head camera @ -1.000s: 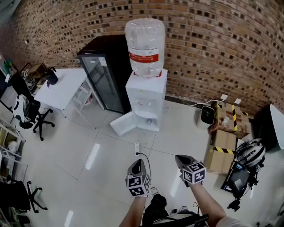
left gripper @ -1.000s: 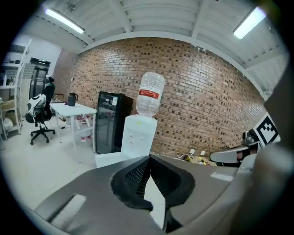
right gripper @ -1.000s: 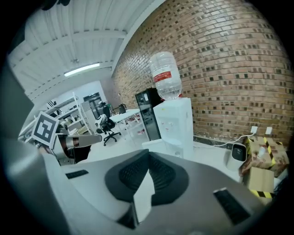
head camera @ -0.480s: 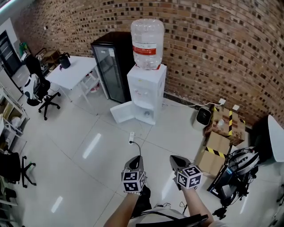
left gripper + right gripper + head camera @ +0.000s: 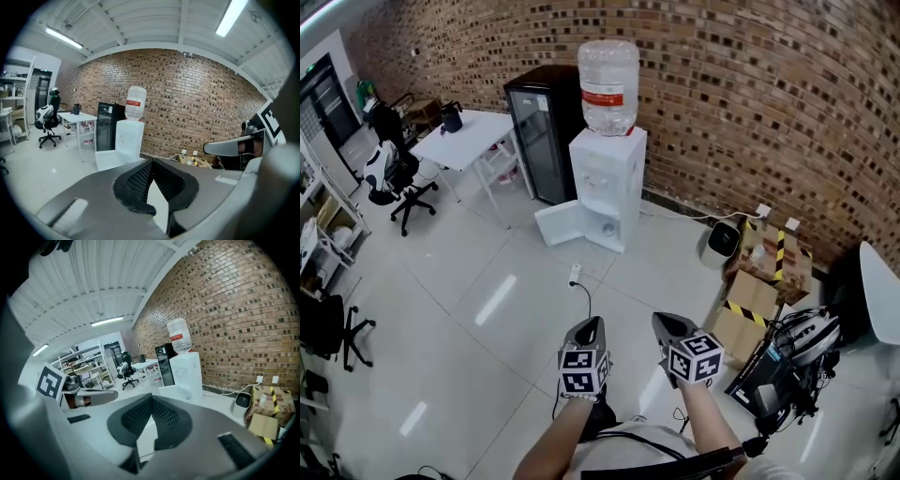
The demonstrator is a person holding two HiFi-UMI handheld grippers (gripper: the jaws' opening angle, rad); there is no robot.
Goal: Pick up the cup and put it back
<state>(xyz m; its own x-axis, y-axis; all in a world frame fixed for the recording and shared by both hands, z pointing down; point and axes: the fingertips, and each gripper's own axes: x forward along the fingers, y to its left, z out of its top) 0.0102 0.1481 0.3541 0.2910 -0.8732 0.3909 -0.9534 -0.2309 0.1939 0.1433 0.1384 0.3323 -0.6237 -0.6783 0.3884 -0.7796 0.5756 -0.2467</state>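
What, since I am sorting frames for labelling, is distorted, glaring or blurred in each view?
Head view: fisheye bows the brick wall; light streaks glare on the floor. Left gripper view: dark round vignette, the left gripper near and soft. Right gripper view: same vignette, curved wall, water dispenser sharp.

White object (image 5: 881, 281) cut off right, shelves (image 5: 321, 230) cut off left

Brick wall (image 5: 750, 94), glossy white floor (image 5: 441, 281)

Bare floor (image 5: 487, 281) before water dispenser (image 5: 605, 183)
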